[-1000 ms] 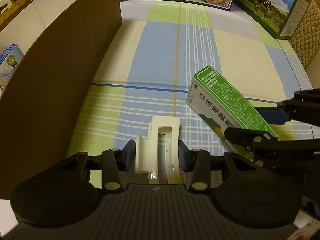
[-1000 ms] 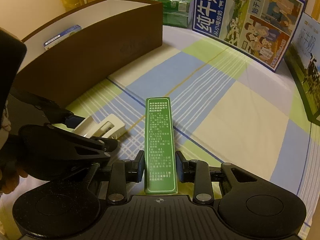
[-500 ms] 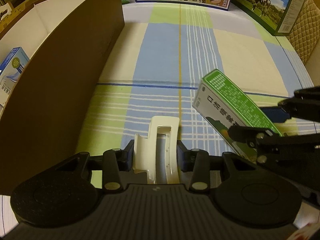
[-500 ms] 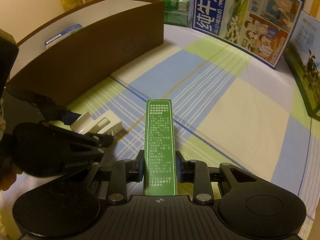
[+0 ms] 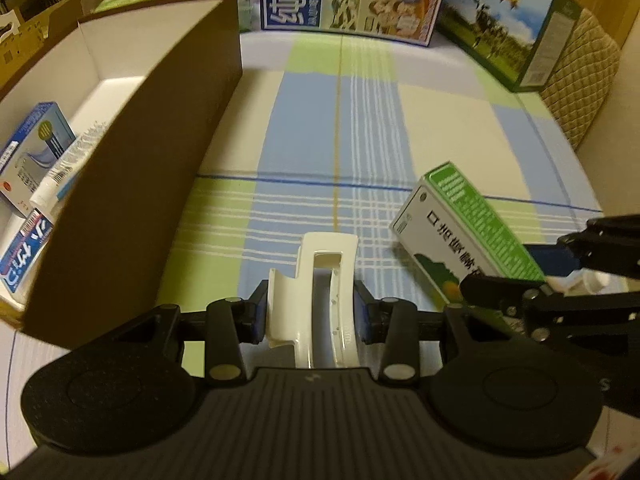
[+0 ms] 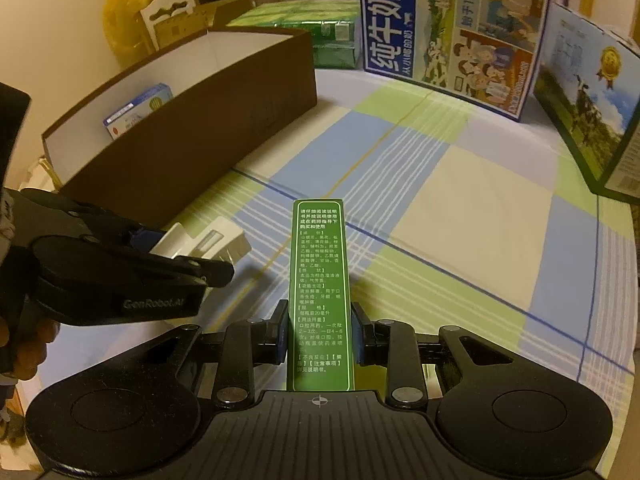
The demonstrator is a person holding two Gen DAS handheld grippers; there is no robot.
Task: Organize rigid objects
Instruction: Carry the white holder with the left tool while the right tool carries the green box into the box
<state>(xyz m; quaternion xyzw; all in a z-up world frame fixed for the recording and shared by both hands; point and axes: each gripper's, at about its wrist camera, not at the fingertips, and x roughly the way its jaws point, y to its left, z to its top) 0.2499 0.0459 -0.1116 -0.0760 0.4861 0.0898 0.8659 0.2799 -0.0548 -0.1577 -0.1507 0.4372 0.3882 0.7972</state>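
At the bottom centre of the left wrist view, the left hand-held gripper [image 5: 310, 314] clamps a white clip [image 5: 316, 312]. In the right wrist view, the right hand-held gripper [image 6: 320, 334] grips a green box [image 6: 320, 292] at bottom centre. Both hang over a checked cloth [image 6: 460, 208]. A brown carton [image 5: 132, 184] at left holds small packs [image 5: 30, 152]; milk cartons [image 6: 452, 28] stand along the top.

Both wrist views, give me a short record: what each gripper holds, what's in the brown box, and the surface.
left gripper: shut on white clip
right gripper: shut on green box
brown box: open top, holds blue carton and tube
surface: plaid cloth
backdrop: milk cartons standing at far edge
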